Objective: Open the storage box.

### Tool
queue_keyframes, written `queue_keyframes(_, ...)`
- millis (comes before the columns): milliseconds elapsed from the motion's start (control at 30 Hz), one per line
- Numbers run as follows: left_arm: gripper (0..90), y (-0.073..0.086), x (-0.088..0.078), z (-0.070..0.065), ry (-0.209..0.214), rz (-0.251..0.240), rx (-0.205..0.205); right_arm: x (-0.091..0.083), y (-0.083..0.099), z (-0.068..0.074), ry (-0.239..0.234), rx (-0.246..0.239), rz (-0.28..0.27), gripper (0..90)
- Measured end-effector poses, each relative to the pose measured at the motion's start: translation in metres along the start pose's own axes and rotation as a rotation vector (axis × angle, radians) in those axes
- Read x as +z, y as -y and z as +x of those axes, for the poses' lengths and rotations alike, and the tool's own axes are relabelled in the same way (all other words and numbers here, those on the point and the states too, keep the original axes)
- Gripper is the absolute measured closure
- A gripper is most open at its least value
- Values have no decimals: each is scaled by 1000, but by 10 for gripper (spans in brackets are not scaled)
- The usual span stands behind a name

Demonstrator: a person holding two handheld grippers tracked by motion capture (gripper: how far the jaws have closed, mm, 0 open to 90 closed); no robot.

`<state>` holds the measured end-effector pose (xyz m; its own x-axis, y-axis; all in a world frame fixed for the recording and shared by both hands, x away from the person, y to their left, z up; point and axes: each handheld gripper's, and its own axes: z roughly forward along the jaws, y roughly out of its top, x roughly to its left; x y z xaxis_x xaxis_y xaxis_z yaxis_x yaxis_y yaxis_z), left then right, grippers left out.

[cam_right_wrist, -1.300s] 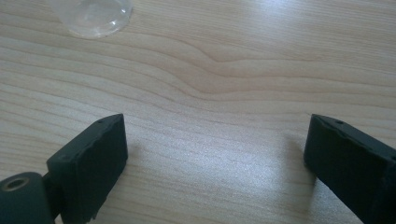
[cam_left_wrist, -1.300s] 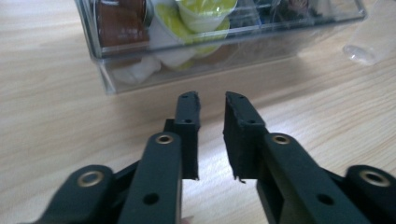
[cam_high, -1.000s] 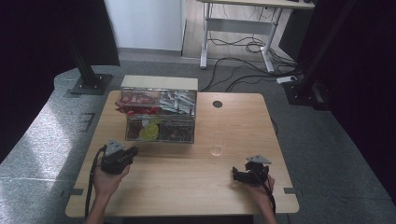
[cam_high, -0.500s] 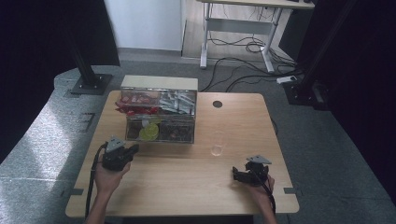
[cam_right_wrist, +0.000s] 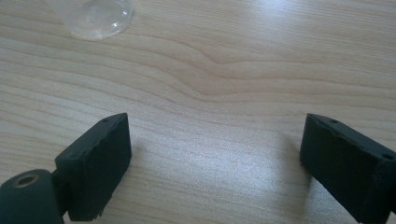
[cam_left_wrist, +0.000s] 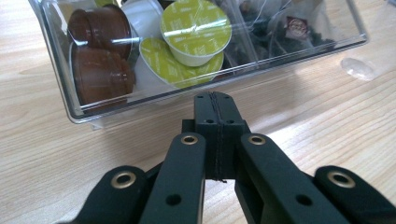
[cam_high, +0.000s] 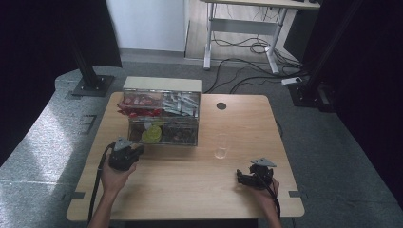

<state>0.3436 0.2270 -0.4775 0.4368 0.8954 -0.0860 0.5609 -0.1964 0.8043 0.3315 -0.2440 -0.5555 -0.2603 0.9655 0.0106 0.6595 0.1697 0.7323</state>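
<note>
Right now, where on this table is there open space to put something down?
Bare wood lies between the left gripper and the right gripper, along the near edge. The right side past the glass and the table's hole is free too. The back left is crowded by the clear box.

Capsules (cam_left_wrist: pixel 196 28) in box (cam_high: pixel 161 118), glass (cam_high: pixel 220 146) right.

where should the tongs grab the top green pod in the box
By its white side wall just under the foil rim, coming from above. The green pod lies tilted on another pod inside the clear box, whose front wall likely blocks a level approach.
</note>
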Motion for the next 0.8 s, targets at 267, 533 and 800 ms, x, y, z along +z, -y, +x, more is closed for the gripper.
queue_keyframes(267, 900, 1, 14, 3, -6, 30, -7, 0, 0, 0, 0, 0, 0, 93)
queue_keyframes(533, 900, 0, 28, 2, 2, 51, -8, 0, 0, 0, 2, 1, -1, 96)
queue_keyframes(800, 900, -1, 36, 4, -2, 63, -13, 0, 0, 0, 2, 2, -1, 98)
